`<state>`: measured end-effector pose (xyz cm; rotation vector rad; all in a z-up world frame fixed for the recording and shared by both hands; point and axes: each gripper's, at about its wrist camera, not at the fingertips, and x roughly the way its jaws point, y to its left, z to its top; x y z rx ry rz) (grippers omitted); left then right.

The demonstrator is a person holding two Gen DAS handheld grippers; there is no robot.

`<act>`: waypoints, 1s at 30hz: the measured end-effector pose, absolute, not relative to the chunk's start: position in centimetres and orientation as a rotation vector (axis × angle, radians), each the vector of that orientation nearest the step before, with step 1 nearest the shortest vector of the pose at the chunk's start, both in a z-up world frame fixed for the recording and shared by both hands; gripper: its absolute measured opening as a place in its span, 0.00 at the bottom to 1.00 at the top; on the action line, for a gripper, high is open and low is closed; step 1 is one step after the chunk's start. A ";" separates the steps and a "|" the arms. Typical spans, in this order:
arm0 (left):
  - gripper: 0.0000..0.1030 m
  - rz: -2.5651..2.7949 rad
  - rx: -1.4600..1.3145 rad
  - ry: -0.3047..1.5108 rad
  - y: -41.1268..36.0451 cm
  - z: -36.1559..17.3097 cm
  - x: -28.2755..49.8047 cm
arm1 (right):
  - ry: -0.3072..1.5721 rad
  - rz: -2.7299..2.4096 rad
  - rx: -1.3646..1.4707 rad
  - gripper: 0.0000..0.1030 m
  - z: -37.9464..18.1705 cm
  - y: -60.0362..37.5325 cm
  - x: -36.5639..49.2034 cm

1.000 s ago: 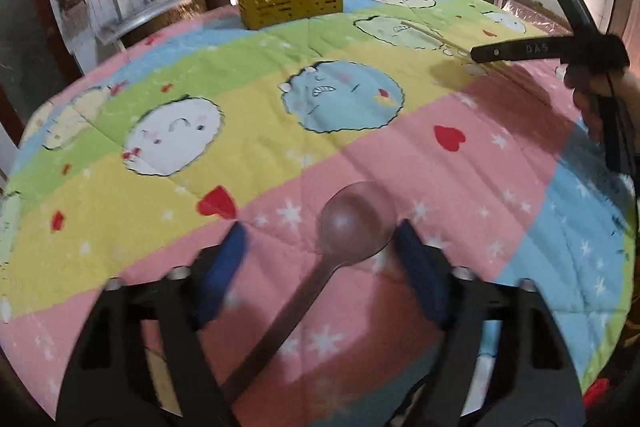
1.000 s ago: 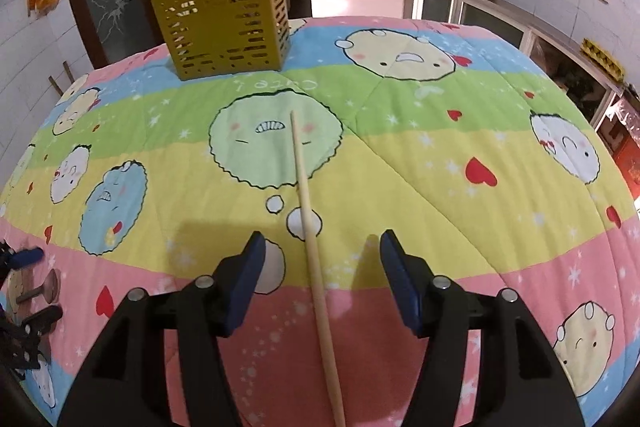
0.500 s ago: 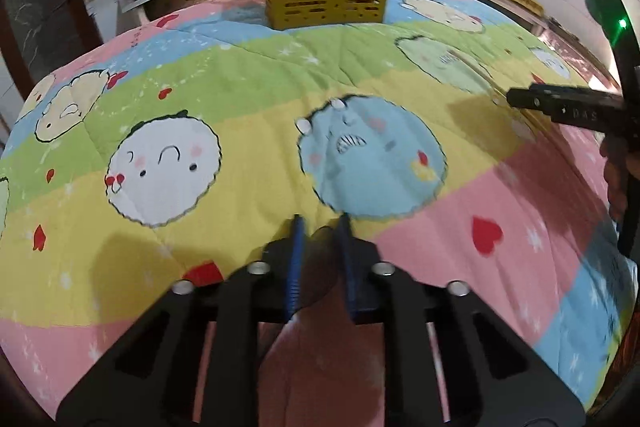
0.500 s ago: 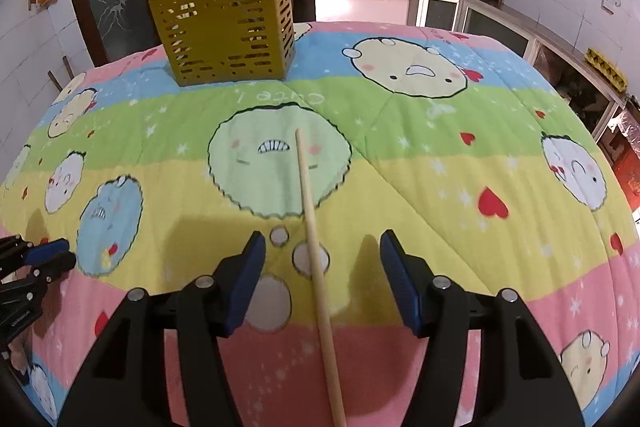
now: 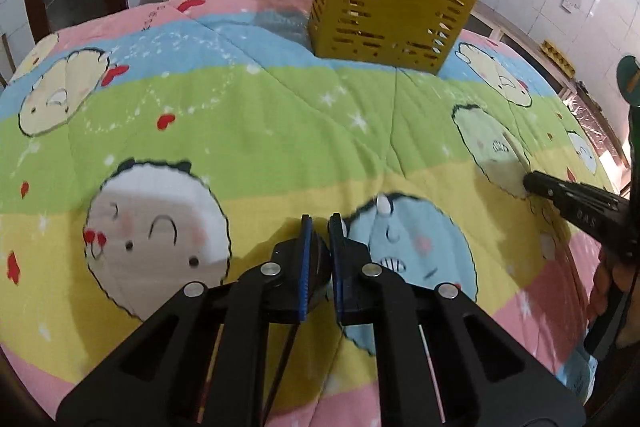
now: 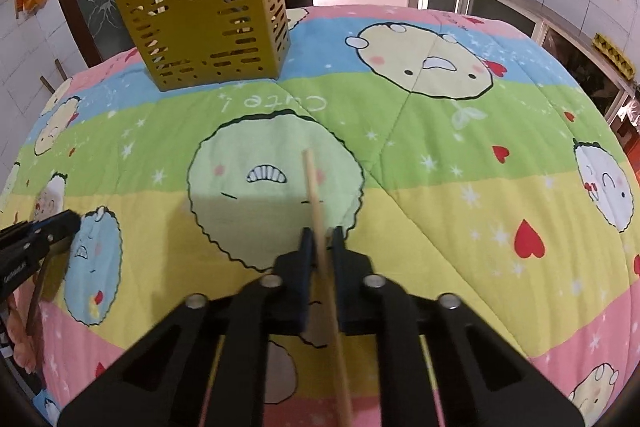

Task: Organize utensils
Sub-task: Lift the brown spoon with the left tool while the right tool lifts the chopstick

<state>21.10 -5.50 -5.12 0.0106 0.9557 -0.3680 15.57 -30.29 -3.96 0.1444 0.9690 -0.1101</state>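
Both jaws had just closed: the left gripper (image 5: 319,227) clamped the spoon (image 5: 318,263), the right gripper (image 6: 320,239) the chopstick (image 6: 316,195). Best carry both level to the holder (image 6: 208,27), then tip upright.

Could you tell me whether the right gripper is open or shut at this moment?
Shut. The right gripper has just closed, and its blue pads press on the wooden chopstick running between them.
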 end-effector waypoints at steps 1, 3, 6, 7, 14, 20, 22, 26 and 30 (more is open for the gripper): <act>0.07 -0.361 0.021 0.951 -5.6 -4.9 21.3 | 0.971 -0.119 0.137 0.07 -3.9 -30.1 15.6; 0.08 -0.339 0.033 0.935 -5.5 -4.2 21.5 | 0.973 -0.121 0.142 0.06 -3.8 -29.8 15.7; 0.18 -0.323 0.033 0.923 -4.8 -3.2 21.7 | 0.975 -0.118 0.151 0.06 -3.6 -29.1 15.8; 0.26 -0.321 0.034 0.917 -4.4 -2.9 21.6 | 0.977 -0.116 0.149 0.06 -3.5 -28.7 15.9; 0.67 -0.265 0.097 0.880 -1.4 -1.0 21.7 | 1.008 -0.109 0.147 0.06 -3.9 -28.1 16.8; 0.72 -0.278 0.167 0.919 -1.3 -2.6 21.3 | 1.007 -0.102 0.163 0.07 -4.0 -28.3 16.4; 0.72 -0.287 0.180 0.926 -1.7 -3.3 20.9 | 1.008 -0.101 0.159 0.07 -3.9 -28.2 16.4; 0.72 -0.311 0.222 0.949 -2.9 -4.4 20.5 | 1.015 -0.102 0.156 0.07 -3.9 -28.4 16.3; 0.64 -0.325 0.259 1.000 -3.9 -5.6 20.3 | 1.020 -0.105 0.146 0.07 -3.7 -28.5 16.3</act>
